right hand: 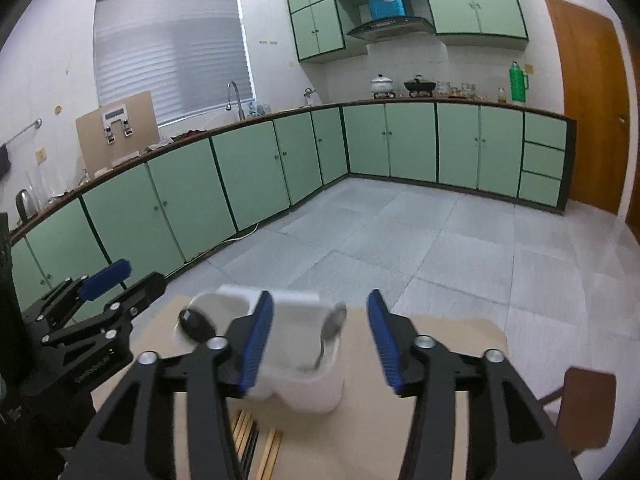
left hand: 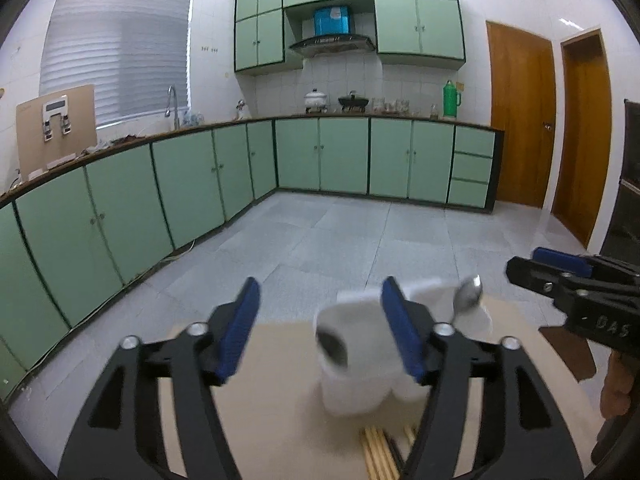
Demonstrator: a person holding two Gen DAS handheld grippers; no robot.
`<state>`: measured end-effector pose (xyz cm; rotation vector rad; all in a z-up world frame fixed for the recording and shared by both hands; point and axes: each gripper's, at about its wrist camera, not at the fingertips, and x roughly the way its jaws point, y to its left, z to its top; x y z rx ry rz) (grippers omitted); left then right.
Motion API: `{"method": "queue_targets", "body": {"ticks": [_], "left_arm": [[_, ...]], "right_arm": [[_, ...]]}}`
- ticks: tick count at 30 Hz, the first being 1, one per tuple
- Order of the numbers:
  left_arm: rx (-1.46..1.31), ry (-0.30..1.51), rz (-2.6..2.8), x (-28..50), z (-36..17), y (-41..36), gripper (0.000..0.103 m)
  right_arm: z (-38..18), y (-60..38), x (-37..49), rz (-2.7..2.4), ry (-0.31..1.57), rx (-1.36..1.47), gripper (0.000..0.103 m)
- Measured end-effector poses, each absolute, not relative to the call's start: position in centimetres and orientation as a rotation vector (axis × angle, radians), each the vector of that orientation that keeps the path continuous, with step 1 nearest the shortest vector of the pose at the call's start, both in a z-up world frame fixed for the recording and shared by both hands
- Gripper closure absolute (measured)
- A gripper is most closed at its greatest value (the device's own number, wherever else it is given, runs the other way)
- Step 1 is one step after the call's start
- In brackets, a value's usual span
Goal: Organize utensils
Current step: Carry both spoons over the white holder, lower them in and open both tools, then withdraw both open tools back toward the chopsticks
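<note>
A kitchen with matte mint-green cabinet doors (left hand: pixel 192 184) edged in dark trim runs along two walls above a floor of large pale grey tiles (left hand: pixel 360 240). In the foreground lies a flat tan board tabletop (left hand: pixel 272 400) with a smooth, unpatterned surface.

On this tabletop stands a white plastic utensil holder (left hand: pixel 352 364) made of joined, rounded cylindrical compartments; its outline is softened by motion blur. A polished steel spoon (left hand: pixel 469 293) with an oval bowl stands bowl-up in the holder's right-hand compartment, tilted slightly. A dark opening shows at the mouth of the left compartment; what it contains cannot be determined. Several pale wooden chopsticks (left hand: pixel 378 456), straight and square-edged, lie flat on the tabletop just in front of the holder.

The left gripper (left hand: pixel 316 320), black with ribbed blue pads (left hand: pixel 240 328), has its jaws spread wide apart and holds nothing; its right finger overlaps the holder in that view. The right gripper (right hand: pixel 320 336), of the same construction, likewise has its jaws set apart and empty, with the holder between and beyond its fingers. A brown wooden chair seat (right hand: pixel 588 404) sits to the right of the table.
</note>
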<state>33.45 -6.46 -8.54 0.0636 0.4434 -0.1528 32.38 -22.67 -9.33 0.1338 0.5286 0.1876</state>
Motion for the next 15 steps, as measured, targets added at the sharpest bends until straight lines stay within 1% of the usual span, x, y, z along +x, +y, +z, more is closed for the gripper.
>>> {"method": "queue_targets", "body": {"ticks": [1, 3, 4, 8, 15], "left_arm": [[0.058, 0.453, -0.161, 32.5, -8.8, -6.2, 0.034], [0.052, 0.483, -0.166, 30.4, -9.5, -5.8, 0.026], [0.053, 0.497, -0.169, 29.5, -9.9, -5.6, 0.025], [0.06, 0.581, -0.187, 25.2, -12.6, -4.7, 0.022], [0.067, 0.718, -0.175, 19.9, -17.6, -3.4, 0.022]], "right_arm": [[-9.6, -22.8, 31.1, 0.184, 0.535, 0.146, 0.039], [-10.3, -23.1, 29.2, 0.188, 0.546, 0.163, 0.032], [-10.9, -23.1, 27.9, 0.187, 0.558, 0.169, 0.031], [-13.6, -23.2, 23.6, 0.175, 0.623, 0.193, 0.031], [-18.4, -22.1, 17.5, 0.137, 0.745, 0.214, 0.031]]}}
